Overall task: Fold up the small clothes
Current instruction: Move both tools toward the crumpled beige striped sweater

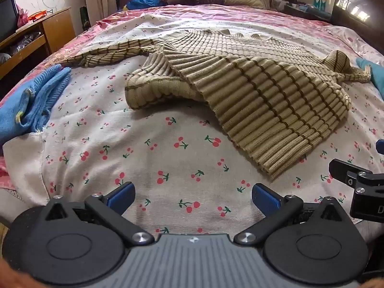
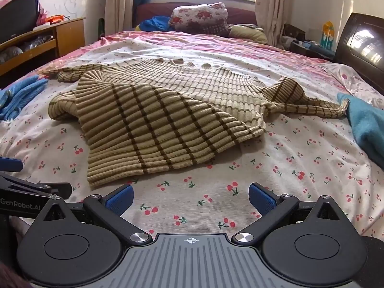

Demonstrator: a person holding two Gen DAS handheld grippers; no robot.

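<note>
Your left gripper (image 1: 192,199) and right gripper (image 2: 190,198) hover spread wide, empty (ready to pinch), just short of the tan ribbed striped knit sweater (image 2: 153,122) sprawled on the cherry-print bedsheet (image 2: 288,168).

teal cloth (image 2: 367,124) cut off at right edge

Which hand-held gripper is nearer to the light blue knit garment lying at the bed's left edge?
Left. The left hand-held gripper hovers open with the blue knit garment close on its left; the right hand-held gripper, also open, is farther across the bed from it.
</note>
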